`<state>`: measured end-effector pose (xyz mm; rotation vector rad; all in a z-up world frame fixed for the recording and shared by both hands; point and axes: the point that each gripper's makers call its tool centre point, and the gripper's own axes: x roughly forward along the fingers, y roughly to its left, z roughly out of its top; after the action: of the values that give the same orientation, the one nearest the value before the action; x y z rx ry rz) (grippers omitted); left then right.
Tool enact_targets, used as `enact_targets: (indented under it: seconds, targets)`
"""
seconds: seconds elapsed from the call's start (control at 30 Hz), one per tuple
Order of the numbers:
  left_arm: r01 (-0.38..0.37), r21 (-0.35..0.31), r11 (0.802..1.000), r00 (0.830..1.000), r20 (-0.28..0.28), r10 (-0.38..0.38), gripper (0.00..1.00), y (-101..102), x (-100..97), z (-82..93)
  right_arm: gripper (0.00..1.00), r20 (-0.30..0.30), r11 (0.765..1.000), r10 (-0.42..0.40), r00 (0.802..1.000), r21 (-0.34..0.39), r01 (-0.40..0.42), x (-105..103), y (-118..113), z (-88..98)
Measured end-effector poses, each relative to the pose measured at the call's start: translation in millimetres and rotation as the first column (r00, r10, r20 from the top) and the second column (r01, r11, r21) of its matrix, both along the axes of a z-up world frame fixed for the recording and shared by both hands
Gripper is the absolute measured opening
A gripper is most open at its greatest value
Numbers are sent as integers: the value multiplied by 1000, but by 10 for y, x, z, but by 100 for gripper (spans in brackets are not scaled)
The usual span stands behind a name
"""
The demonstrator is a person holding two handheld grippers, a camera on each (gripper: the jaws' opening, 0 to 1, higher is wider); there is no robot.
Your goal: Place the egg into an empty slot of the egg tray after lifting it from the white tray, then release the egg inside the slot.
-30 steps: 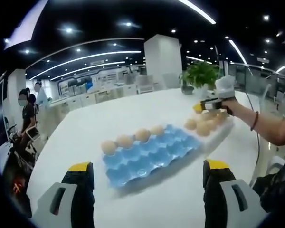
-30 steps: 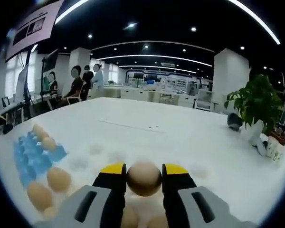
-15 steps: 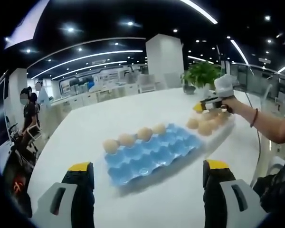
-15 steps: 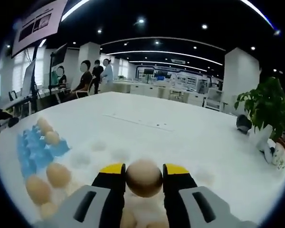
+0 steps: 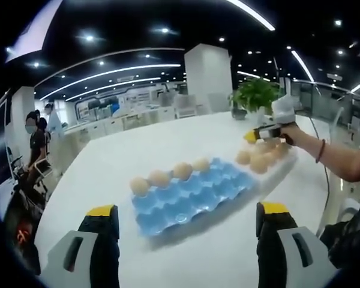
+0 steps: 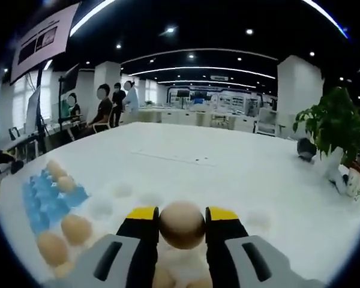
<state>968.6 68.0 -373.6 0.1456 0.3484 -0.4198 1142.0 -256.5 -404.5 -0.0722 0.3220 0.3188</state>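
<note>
In the right gripper view, the right gripper [image 6: 182, 217] clamps a brown egg [image 6: 181, 224] between its yellow-tipped jaws, above the white tray [image 6: 186, 269]. The left gripper [image 5: 181, 217] stands wide, jaws apart, holding nothing. Ahead of it lies the blue egg tray [image 5: 189, 195], long axis running right and away, four eggs along its far edge. Beyond-right, loose eggs [image 5: 259, 160] crowd the white tray; their count is unclear.
</note>
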Motion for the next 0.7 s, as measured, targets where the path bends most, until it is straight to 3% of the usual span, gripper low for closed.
enact_targets:
  seconds: [0.33,0.7]
  targets:
    - [1,-2,1000,1000,9,-1,97,4,-8,23,30,17,999,-38,999,26,37,-36,-92,82]
    - [8,4,1000,1000,3,-8,97,3,-16,11,30,15,1000,-12,1000,19,11,-75,90,106]
